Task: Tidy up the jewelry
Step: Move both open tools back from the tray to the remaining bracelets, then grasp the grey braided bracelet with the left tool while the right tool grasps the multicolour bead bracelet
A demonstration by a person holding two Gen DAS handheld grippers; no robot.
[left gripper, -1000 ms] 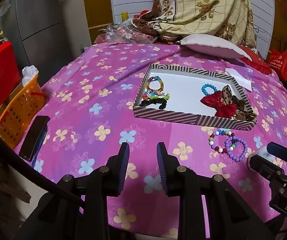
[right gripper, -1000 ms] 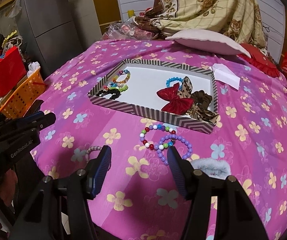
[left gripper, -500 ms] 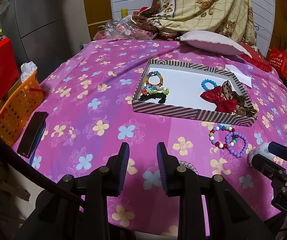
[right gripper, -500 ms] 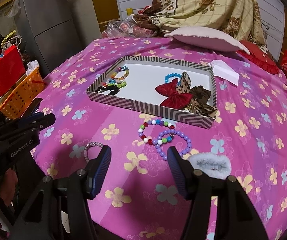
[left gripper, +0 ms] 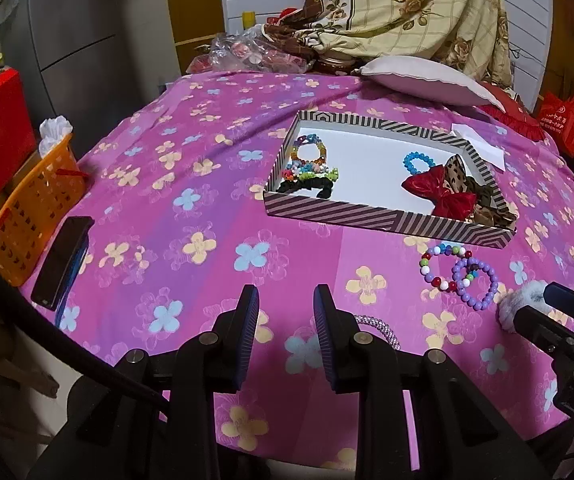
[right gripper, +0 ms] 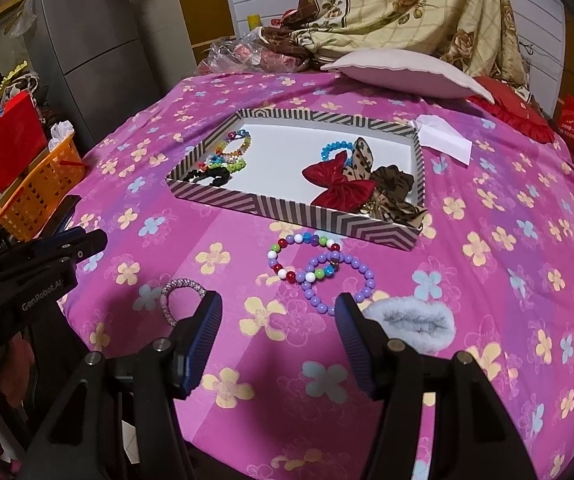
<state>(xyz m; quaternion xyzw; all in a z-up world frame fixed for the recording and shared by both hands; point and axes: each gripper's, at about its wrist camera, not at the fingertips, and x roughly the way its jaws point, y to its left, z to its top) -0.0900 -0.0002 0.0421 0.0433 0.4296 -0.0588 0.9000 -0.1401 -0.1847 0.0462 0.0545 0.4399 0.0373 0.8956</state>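
Both views have slid back from the striped box (right gripper: 299,216): compared with a second ago it sits farther up the frame, and more of the near edge of the pink flowered cloth (right gripper: 487,280) shows. I hold the left tool (left gripper: 283,336) released with nothing between its pads, and the right tool (right gripper: 279,332) likewise released and empty. Landmark is the box. In it: beaded bracelets at the left end, a red bow (right gripper: 339,184) and leopard scrunchies at the right. On the near side of it, loose on the cloth: multicolour bead bracelet (right gripper: 301,256) overlapping purple bead bracelet (right gripper: 339,280), then a fluffy grey scrunchie (right gripper: 411,322), and nearer and to the left a sparkly band (right gripper: 179,296). My reading: four pieces unsorted; I am lining up the next pick, probably the overlapping bracelets.
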